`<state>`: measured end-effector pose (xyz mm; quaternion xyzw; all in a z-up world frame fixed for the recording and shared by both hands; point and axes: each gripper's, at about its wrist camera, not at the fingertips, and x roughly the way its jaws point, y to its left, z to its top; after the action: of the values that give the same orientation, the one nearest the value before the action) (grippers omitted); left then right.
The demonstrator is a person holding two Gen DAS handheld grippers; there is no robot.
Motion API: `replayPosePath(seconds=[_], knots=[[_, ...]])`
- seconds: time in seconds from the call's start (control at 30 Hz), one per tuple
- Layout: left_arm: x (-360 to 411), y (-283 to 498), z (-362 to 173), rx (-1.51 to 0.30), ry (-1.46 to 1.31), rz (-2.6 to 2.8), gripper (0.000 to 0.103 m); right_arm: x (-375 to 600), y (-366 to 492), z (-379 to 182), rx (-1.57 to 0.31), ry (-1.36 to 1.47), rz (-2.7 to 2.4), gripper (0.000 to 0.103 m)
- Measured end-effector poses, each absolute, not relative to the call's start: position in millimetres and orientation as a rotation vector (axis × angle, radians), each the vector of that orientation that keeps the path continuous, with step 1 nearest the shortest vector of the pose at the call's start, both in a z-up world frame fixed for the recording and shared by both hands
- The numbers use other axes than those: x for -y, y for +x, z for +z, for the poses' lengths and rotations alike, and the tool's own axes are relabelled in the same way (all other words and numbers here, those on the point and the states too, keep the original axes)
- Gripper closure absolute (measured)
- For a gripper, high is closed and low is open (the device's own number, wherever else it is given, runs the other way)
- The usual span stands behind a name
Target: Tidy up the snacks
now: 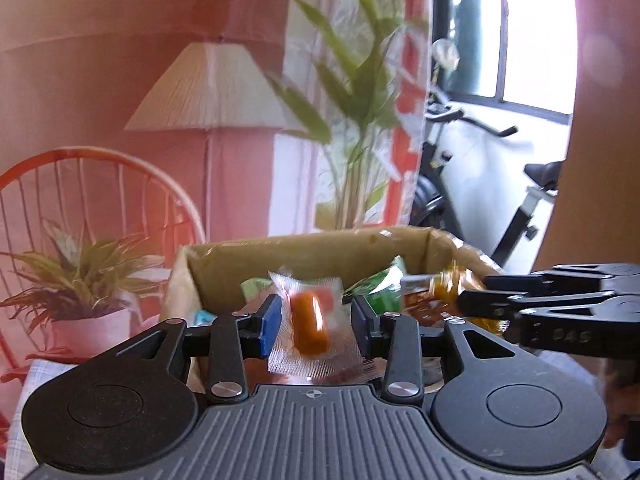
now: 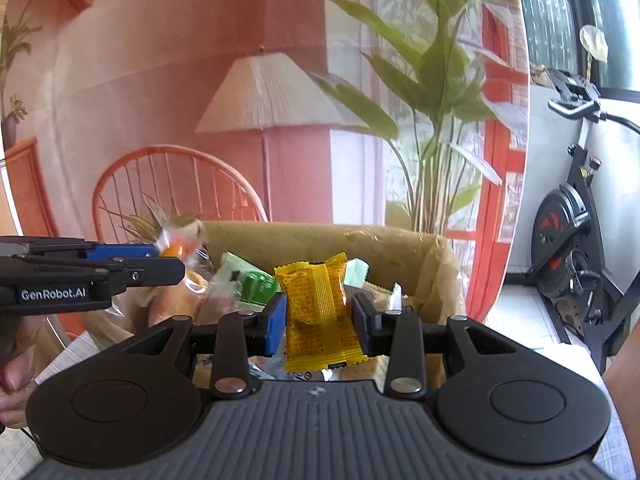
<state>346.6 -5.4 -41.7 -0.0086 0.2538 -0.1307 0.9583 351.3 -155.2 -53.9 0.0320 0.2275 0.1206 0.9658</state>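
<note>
My left gripper (image 1: 314, 322) is shut on a clear packet with an orange sausage-shaped snack (image 1: 309, 322), held above the open cardboard box (image 1: 280, 254). My right gripper (image 2: 318, 316) is shut on a yellow snack packet (image 2: 318, 312), also above the box (image 2: 400, 240). The box holds several snacks, among them a green packet (image 2: 256, 286). The right gripper (image 1: 460, 302) shows at the right of the left wrist view with the yellow packet (image 1: 448, 286) blurred. The left gripper (image 2: 168, 258) shows at the left of the right wrist view.
A backdrop with a lamp (image 2: 268, 92), an orange chair (image 2: 176, 188) and plants (image 2: 432, 92) stands behind the box. An exercise bike (image 2: 576, 232) is at the right. A checked cloth (image 1: 28, 384) covers the table.
</note>
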Motion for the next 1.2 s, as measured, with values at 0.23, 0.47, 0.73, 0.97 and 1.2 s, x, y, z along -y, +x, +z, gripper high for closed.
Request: replayPosePath(seconds=[0.23, 0.47, 0.73, 0.97, 1.2], knots=[[-4.2, 331.6, -31.2, -0.510, -0.036, -0.243, 0.025, 162.4, 338.2, -49.8, -0.447, 0.068, 0.214, 0.043], [-9.1, 301.7, -9.5, -0.485, -0.051, -0.214, 0.012, 165.4, 311.3, -34.3, -0.412, 0.078, 0.202, 0.020], [-13.2, 252.0, 17.0, -0.438, -0.032, -0.147, 0.009, 164.1, 266.7, -7.8, -0.374, 0.123, 0.214, 0.000], [-14.9, 197.6, 42.4, -0.366, -0.002, -0.078, 0.009, 150.7, 219.4, 13.6, -0.345, 0.117, 0.207, 0.000], [-17.2, 140.8, 60.6, -0.340, -0.023, -0.071, 0.009, 136.3, 162.3, 29.3, -0.295, 0.102, 0.184, 0.000]])
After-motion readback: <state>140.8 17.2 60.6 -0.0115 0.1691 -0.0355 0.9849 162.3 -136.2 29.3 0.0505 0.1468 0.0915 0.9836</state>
